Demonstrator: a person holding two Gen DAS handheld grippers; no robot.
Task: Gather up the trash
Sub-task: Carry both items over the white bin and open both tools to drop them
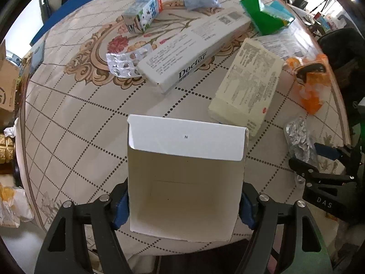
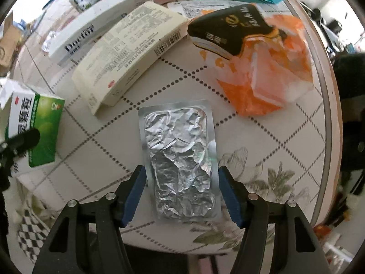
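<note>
brightness: both views are looking bright, plain daylight washing over the counter (image 1: 68,123)
light source: it's coming in from blown-out windows along the top right edge
shadows: soft ones are sitting close under the boxes
glare: the crumpled foil pack (image 2: 180,164) is throwing shiny highlights
distortion: heavy fisheye is bending the counter rim, dark vignette is eating the corners
blur: the orange bag (image 2: 267,73) and far edges are looking smeared
</note>
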